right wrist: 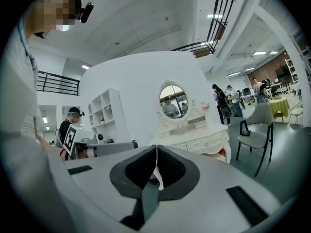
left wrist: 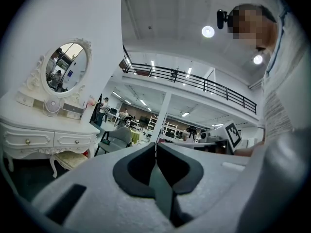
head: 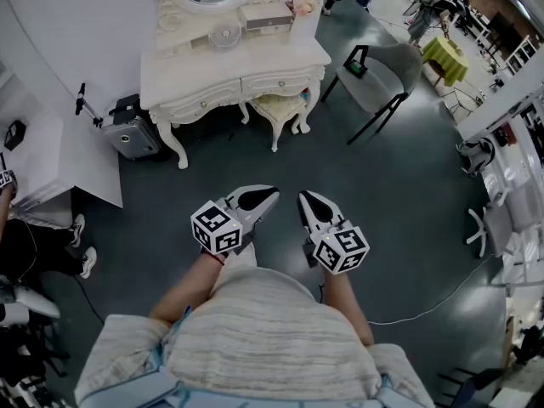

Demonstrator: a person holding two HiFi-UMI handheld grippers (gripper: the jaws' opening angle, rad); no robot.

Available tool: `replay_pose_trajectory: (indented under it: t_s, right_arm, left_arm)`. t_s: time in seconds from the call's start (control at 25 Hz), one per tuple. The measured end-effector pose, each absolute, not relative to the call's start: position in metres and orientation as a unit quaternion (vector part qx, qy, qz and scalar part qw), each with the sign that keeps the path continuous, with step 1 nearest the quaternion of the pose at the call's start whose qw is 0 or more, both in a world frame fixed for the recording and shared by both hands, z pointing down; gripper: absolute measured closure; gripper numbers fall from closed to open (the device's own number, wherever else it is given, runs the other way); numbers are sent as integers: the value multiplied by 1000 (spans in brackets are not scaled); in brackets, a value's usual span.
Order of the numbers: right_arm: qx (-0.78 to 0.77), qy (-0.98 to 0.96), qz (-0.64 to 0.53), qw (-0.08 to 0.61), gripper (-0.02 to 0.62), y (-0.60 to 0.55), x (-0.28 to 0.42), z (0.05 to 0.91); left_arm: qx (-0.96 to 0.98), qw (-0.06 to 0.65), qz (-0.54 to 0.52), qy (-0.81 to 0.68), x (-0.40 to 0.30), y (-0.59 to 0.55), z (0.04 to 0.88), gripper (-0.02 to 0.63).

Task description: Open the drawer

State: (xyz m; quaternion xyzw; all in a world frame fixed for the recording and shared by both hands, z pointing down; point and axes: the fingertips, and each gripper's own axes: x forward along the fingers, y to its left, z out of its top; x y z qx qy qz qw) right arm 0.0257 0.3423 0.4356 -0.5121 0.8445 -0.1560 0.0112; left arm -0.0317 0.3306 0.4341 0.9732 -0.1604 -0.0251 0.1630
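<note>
A white dressing table (head: 170, 75) with an oval mirror stands across the floor from me, well out of reach. Its two front drawers, the left drawer (head: 202, 101) and the right drawer (head: 279, 82), are both closed, each with a small knob. The left gripper view shows them low at the left as drawers (left wrist: 53, 141); the right gripper view shows the table (right wrist: 204, 142) beyond the jaws. My left gripper (head: 270, 192) (left wrist: 155, 145) and right gripper (head: 303, 196) (right wrist: 156, 148) are held side by side above the floor, pointing at the table, both shut and holding nothing.
A cushioned stool (head: 276, 107) sits under the table. A grey chair (head: 374, 79) stands to its right, a dark wheeled case (head: 132, 134) to its left, a white cabinet (head: 59, 155) further left. A cable (head: 425, 313) lies on the floor at the right. People stand in the background.
</note>
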Motion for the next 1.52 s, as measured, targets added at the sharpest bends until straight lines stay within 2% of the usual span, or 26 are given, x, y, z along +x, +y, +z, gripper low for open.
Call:
replay_pose_trajectory:
  t_s: [0.76, 1.52]
  right_arm:
    - [-529, 835, -151, 4, 586, 172, 41, 439]
    - [-527, 838, -144, -20, 586, 3, -19, 434]
  left_arm:
    - [975, 162, -38, -150, -13, 146, 432, 586]
    - [971, 168, -62, -158, -77, -21, 424, 586]
